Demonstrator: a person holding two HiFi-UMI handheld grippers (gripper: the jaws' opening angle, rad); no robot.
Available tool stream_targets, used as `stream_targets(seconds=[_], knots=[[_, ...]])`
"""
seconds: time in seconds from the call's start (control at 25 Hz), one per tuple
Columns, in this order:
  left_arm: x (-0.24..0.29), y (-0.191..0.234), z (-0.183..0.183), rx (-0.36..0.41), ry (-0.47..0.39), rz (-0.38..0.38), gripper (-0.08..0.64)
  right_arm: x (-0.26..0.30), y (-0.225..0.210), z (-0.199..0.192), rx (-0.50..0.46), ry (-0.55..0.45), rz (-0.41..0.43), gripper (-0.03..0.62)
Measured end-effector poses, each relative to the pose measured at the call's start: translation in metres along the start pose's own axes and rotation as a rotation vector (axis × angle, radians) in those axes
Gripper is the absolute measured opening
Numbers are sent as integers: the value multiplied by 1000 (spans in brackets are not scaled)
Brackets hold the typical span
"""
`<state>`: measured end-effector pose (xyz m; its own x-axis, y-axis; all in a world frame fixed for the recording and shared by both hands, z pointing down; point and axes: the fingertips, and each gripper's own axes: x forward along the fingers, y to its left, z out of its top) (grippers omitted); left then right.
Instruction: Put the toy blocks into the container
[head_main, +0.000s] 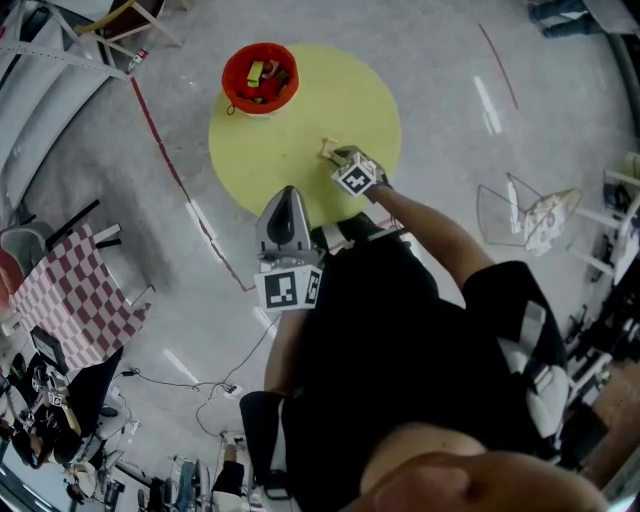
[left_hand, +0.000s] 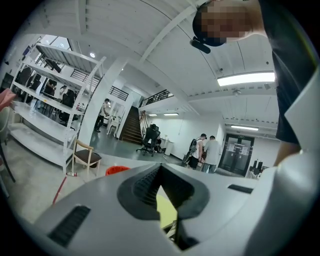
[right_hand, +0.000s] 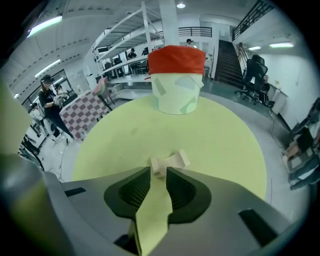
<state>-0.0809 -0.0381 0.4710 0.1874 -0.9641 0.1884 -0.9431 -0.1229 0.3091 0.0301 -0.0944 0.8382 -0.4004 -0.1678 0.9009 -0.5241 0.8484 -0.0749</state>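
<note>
A pale wooden toy block is seen lying on the round yellow mat, just above the centre of the right gripper view. In the head view it is found a little above the middle of the frame, on the right part of the mat.

The right gripper is held over it and is pointed steeply down, with its jaws spread apart. The near end of the block is seen just in front of the gap between the tips, and it is not yet pinched. Whether the tips touch the block cannot be told.

The container, a bucket with a red rim, is placed at the upper left edge of the mat, well apart from the block. Some coloured pieces are seen inside it.

The left gripper is kept lower in the head view, close to the person, and its jaws are pressed together with nothing between them.

The step in hand is judged to be the approach for a grasp. For the next move, the right gripper probably needs to be lowered a little, so that the block is taken between the pads, and then closed. Because the block lies at an angle to the jaws, a small turn may be needed. After that, the block should be lifted and carried toward the upper left, over the red rim.
</note>
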Motion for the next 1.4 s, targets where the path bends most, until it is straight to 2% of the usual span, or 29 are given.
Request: stream_targets(seconds=[0.16,0.36,0.72,1.0,1.16,1.4], knots=[[-1,2,-1,3,8,4,-15,8,3,0,-39,24,5,78],[1,6,7,-49,-8,29,-15,16,-1,-7,-11,72,4,66],[0,13,5,-6,-14,15,-15,1,0,7,-27,39,13,43],[-1,19,14,-4,-46,26,-15,-44,0,55,46,-123,33,41],[-2,22,24,-16,-70,45,-15,-81,-7,110,53,-276,32,41],[-7,28,26,5,-73,60,-15,-122,-25,208,35,-496,13,41]])
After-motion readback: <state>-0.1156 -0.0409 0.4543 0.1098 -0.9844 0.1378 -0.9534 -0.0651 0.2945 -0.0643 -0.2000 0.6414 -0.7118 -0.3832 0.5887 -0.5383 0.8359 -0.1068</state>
